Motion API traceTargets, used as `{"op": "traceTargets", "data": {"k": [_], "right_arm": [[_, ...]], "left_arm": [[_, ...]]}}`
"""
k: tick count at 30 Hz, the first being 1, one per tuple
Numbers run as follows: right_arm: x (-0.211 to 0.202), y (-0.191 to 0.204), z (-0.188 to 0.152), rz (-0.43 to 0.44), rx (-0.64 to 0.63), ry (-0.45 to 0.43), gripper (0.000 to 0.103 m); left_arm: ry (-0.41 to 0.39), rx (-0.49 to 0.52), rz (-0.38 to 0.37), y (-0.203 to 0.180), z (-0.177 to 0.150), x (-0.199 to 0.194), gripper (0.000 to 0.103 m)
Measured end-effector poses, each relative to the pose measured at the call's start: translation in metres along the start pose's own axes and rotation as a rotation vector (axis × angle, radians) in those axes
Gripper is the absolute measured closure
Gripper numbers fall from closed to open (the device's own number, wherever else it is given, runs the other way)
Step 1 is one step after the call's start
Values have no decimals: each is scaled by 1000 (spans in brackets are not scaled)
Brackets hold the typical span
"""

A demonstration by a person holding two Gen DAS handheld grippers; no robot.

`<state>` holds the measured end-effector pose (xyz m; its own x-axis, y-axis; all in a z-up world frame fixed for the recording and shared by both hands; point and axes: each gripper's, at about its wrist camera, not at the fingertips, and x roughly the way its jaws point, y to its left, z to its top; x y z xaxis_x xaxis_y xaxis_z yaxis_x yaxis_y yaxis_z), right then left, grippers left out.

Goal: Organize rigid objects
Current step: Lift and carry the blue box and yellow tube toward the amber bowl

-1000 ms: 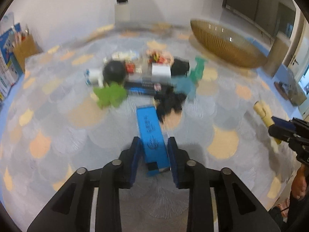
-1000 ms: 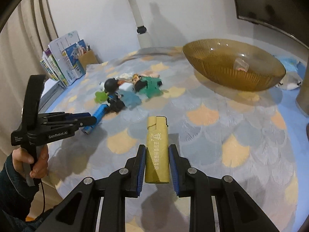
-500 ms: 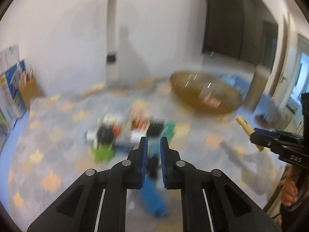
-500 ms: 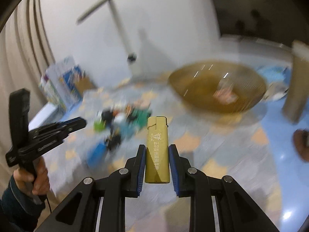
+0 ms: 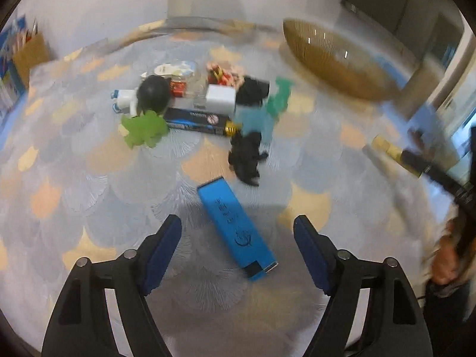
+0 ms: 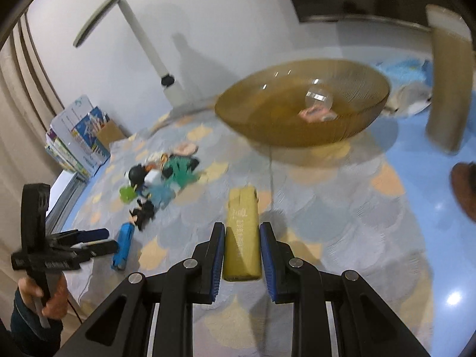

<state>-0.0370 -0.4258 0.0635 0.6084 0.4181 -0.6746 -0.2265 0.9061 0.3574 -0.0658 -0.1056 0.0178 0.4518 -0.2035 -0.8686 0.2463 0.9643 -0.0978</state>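
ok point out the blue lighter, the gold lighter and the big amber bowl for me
blue lighter (image 5: 233, 223), left wrist view, middle of its top face
gold lighter (image 6: 242, 238), right wrist view, middle of its printed body
amber bowl (image 6: 267, 128), right wrist view, its near outer wall

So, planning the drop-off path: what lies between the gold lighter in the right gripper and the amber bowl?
Only bare patterned cloth; the right wrist view shows nothing between the gold lighter and the amber bowl.

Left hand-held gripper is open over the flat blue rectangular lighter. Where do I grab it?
Grip the blue lighter across its two long narrow sides near mid-length, coming from above. It lies flat and skewed between the opening jaws, so roll the left hand-held gripper to match.
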Motion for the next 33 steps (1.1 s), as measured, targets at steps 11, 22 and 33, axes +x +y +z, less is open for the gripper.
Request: {"op": "traceTargets", "data": {"k": [11, 22, 33], "right_arm": [[0, 10, 1, -30, -48, 10, 79], [42, 32, -19, -191, -160, 189, 60], [-9, 16, 24, -149, -67, 17, 92]], "left_arm": [[-122, 64, 6, -12, -4, -16, 82], [-207, 106, -93, -36, 3, -35, 82], [-337, 183, -169, -60, 74, -67, 82]]}}
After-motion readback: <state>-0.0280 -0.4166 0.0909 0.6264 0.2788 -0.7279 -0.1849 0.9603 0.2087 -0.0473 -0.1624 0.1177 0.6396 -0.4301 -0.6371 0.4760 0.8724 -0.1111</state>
